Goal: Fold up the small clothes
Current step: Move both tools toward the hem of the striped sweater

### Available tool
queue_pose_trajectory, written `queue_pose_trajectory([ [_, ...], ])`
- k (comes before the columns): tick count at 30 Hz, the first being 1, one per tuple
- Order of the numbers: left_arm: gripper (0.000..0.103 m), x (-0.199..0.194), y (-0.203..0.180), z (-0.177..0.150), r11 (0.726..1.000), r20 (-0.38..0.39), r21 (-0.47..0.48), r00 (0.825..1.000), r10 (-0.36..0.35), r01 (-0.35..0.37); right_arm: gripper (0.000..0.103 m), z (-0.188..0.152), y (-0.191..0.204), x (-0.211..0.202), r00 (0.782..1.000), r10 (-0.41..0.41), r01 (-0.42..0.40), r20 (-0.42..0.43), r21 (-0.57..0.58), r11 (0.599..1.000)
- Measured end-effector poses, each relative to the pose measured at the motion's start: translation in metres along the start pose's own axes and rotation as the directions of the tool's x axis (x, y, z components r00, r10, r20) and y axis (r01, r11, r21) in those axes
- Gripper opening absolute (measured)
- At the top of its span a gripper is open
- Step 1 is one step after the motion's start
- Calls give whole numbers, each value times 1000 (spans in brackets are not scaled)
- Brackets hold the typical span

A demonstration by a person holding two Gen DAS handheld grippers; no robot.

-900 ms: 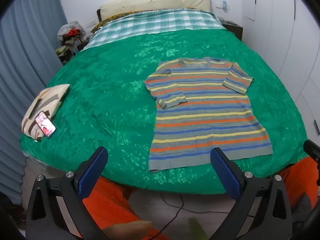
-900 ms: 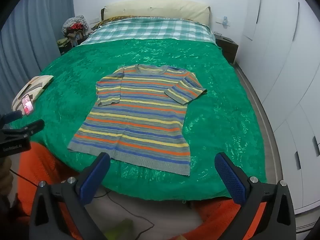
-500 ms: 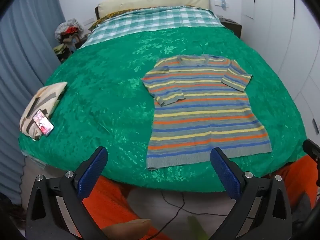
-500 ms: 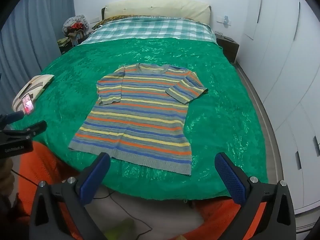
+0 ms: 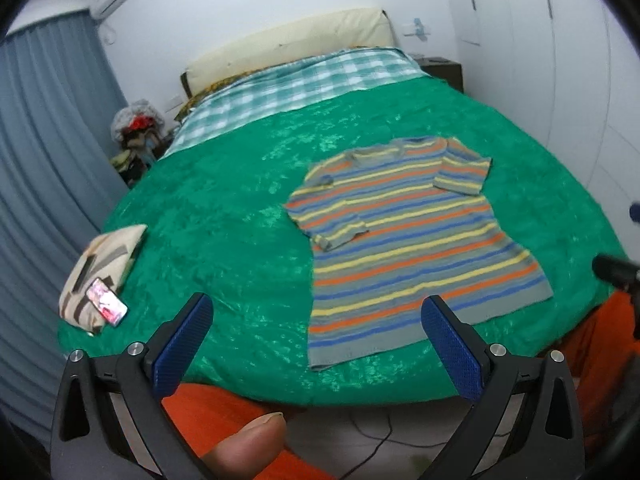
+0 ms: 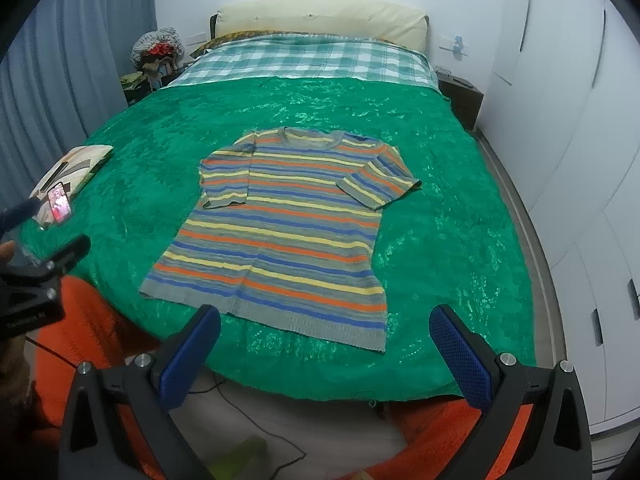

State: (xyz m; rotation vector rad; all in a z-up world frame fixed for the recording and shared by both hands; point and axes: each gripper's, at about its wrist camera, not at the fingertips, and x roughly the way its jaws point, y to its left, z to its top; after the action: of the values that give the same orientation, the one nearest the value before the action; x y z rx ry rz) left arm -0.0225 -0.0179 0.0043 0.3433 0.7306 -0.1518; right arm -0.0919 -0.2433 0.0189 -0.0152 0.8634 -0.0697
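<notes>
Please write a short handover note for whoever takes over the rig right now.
Left gripper: open, empty, held short of the bed's near edge.
Right gripper: open, empty, also short of that edge.
Sweater: spread flat on the bed, neck toward the headboard, both sleeves laid in over the body.
Done: only that layout; no body fold.
Left: fold the body and tidy it.
</notes>
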Motion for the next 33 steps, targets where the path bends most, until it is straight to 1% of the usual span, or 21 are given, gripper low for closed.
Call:
queue_pose_trajectory([
  [2, 103, 2, 3, 1, 999, -23, -20, 999, -40, 40, 103, 0, -1, 1, 1000, -1, 1, 1, 3, 1000],
  [3, 103, 2, 5, 0, 998, -36, -38, 998, -61, 59, 103, 0, 0, 1, 1000, -1, 1, 3, 3, 1000],
  [4, 103, 5, 9, 1, 993, -59, -67, 994, -96, 92, 103, 1, 0, 1, 1000, -1, 1, 3, 3, 1000],
  [5, 103, 5, 10, 0, 991, -64, -82, 992, -109, 104, 103, 1, 1, 1, 1000, -1, 1, 3, 1, 1000],
  [8, 102, 9, 12, -3, 991, -70, -106, 994, -89, 82, 103, 1, 2, 2, 1000, -2, 2, -1, -5, 1000],
  [12, 103, 8, 16, -4, 990, -61, -122, 995, -80, 72, 103, 4, 5, 3, 1000, -4, 4, -4, -12, 1000],
  [15, 102, 10, 20, -4, 986, -66, -137, 992, -107, 98, 103, 6, 9, 4, 1000, -2, 2, -1, -19, 1000],
  [23, 102, 12, 18, -7, 985, -59, -99, 987, -148, 141, 103, 8, 18, 10, 1000, 8, -8, -5, -38, 999],
  [33, 102, 6, 9, -6, 980, -38, -60, 980, -195, 192, 103, 5, 16, 15, 1000, 7, -7, -20, -25, 1000],
])
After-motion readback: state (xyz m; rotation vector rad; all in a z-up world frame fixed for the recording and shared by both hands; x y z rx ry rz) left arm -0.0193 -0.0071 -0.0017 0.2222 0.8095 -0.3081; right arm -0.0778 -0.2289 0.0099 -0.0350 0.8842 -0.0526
